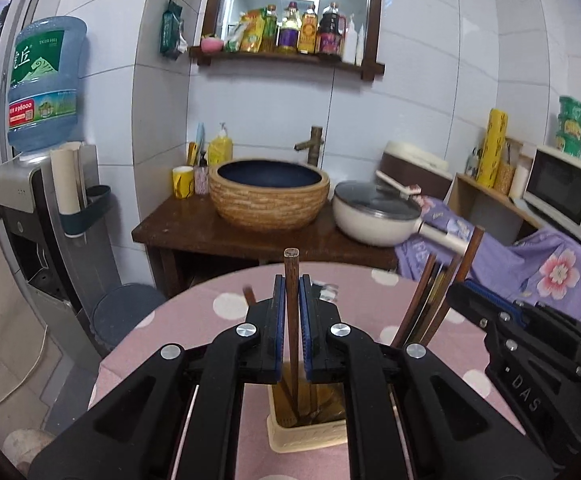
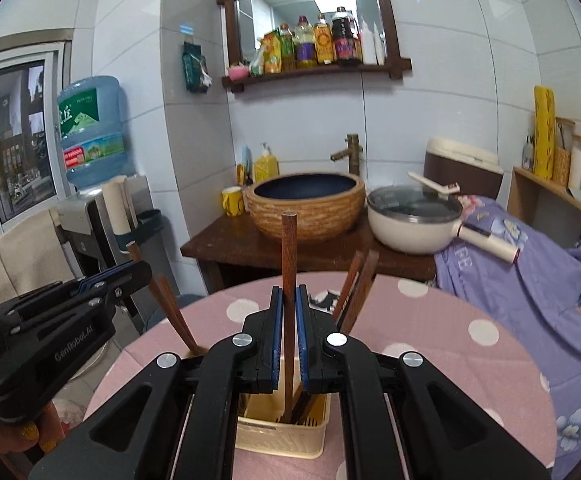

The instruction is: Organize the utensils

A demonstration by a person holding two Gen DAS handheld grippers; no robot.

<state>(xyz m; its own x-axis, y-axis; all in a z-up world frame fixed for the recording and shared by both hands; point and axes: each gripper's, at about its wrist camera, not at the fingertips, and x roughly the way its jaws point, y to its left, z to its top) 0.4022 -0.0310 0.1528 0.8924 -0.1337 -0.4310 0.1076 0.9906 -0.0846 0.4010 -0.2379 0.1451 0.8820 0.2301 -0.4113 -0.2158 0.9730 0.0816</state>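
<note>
My left gripper (image 1: pixel 291 284) is shut on a brown wooden chopstick (image 1: pixel 291 268) that stands upright, its lower end inside a cream utensil holder (image 1: pixel 310 438) on the pink dotted table (image 1: pixel 210 320). Several more chopsticks (image 1: pixel 426 300) lean to the right. Beside them is my right gripper (image 1: pixel 466 286). In the right wrist view, my right gripper (image 2: pixel 289 292) is shut on another upright chopstick (image 2: pixel 289 240) whose tip reaches into the cream holder (image 2: pixel 282 436). At the left is my left gripper (image 2: pixel 138 268), with its chopstick (image 2: pixel 170 308) slanting down toward the holder.
Behind the round table (image 2: pixel 430 340) is a wooden washstand (image 1: pixel 194 228) with a woven basin (image 1: pixel 268 192) and a lidded white pan (image 1: pixel 374 212). A water dispenser (image 1: pixel 42 88) and a dark bin (image 1: pixel 126 312) stand left. Purple flowered cloth (image 1: pixel 550 268) and a microwave (image 1: pixel 566 188) are right.
</note>
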